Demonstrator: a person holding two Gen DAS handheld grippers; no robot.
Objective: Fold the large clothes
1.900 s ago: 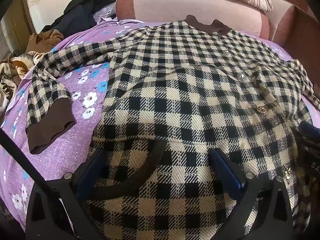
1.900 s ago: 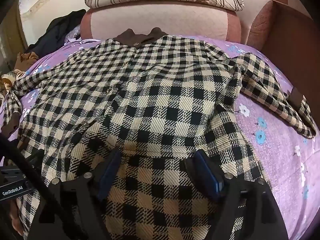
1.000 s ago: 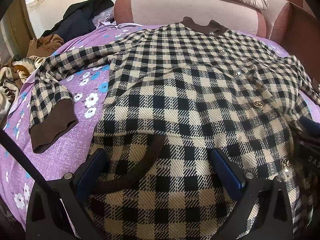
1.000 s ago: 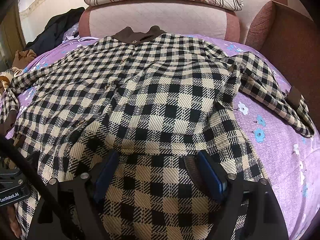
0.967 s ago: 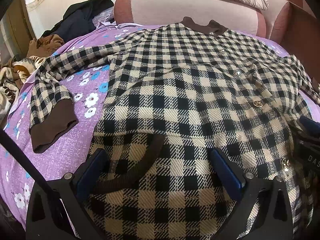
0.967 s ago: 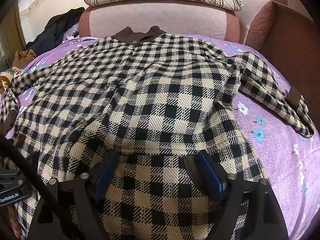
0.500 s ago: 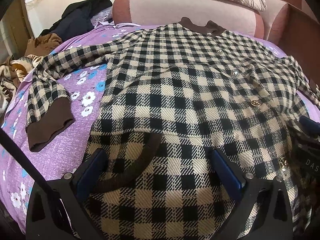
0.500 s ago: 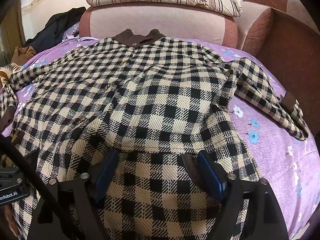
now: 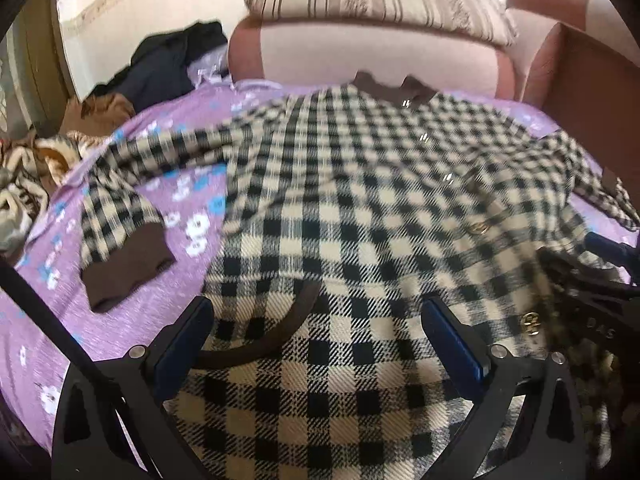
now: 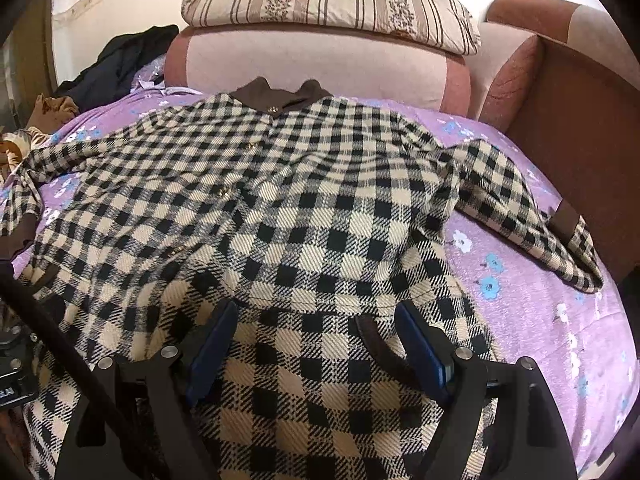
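Observation:
A black-and-cream checked coat (image 9: 360,200) (image 10: 300,200) lies face up on a purple flowered sheet (image 10: 540,300), with its brown collar (image 10: 280,96) at the far end. Its left sleeve, ending in a brown cuff (image 9: 128,264), lies bent on the sheet. The other sleeve (image 10: 532,216) trails off to the right. My left gripper (image 9: 318,344) is at the coat's near left part, open, with checked cloth and a brown pocket trim between its fingers. My right gripper (image 10: 316,344) is at the near right part, also open over the cloth.
A pink sofa back (image 10: 320,64) with a striped pillow (image 10: 328,4) on top closes off the far side. A brown armrest (image 10: 580,140) stands on the right. Dark clothes (image 9: 168,68) and a brown patterned heap (image 9: 36,160) lie at the far left.
Both views have tilted up, showing more of the pillow and wall. The left view is now blurred by motion. The cloth between each pair of fingers sits as before.

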